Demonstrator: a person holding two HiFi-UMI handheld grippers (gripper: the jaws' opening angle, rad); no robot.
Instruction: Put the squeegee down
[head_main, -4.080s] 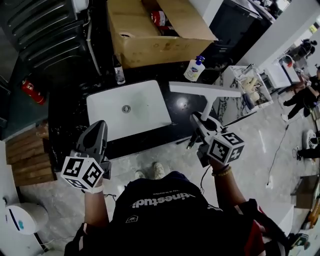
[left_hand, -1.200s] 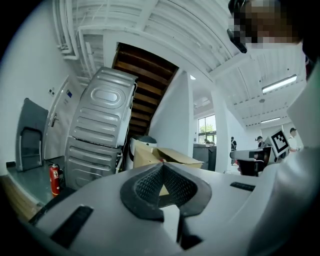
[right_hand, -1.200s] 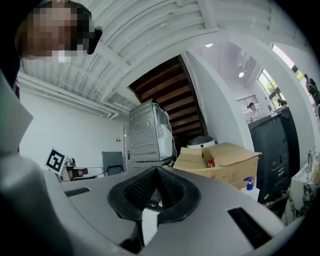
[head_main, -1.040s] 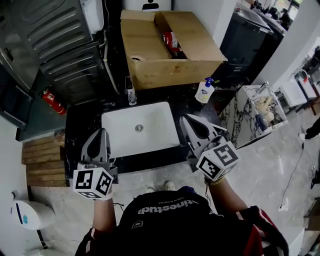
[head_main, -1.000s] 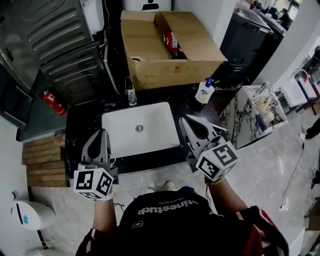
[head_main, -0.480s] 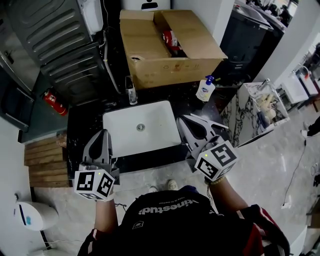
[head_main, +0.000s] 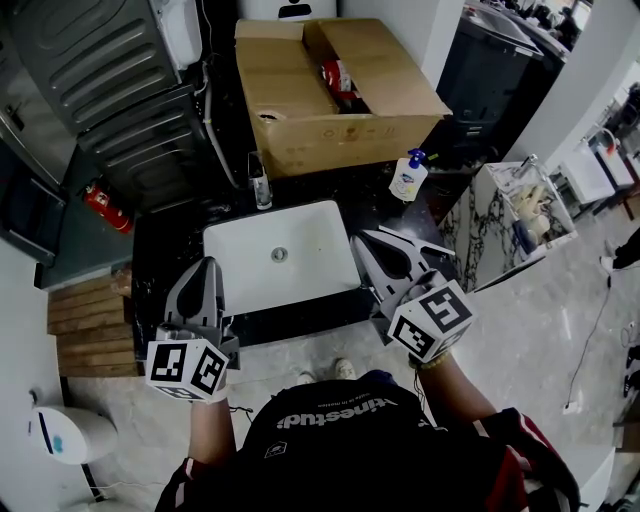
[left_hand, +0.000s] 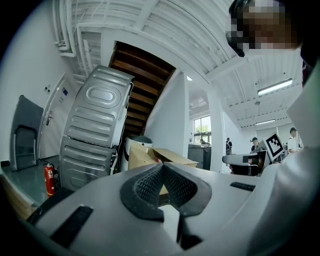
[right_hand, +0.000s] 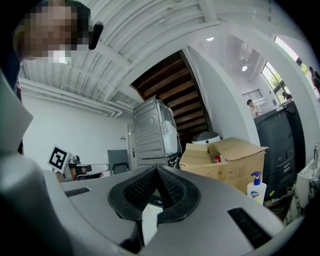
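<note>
Squeegee's place cannot be told; neither of the two grippers holds it. Left gripper (head_main: 207, 266) and right gripper (head_main: 363, 241), jaws pressed together on nothing, flank one white sink (head_main: 300, 270) at centre frame. Above it, one open cardboard box (head_main: 340, 125) holds a red item (head_main: 335, 75); one pump bottle (head_main: 405, 178) stands at its lower right.

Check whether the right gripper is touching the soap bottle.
Apart. In the head view, dark counter shows between the right gripper and the soap bottle farther back.

Sink basin (head_main: 300, 270) lies open ahead — cardboard box (head_main: 340, 130) and soap bottle (head_main: 405, 178) block the far counter (head_main: 330, 192).
</note>
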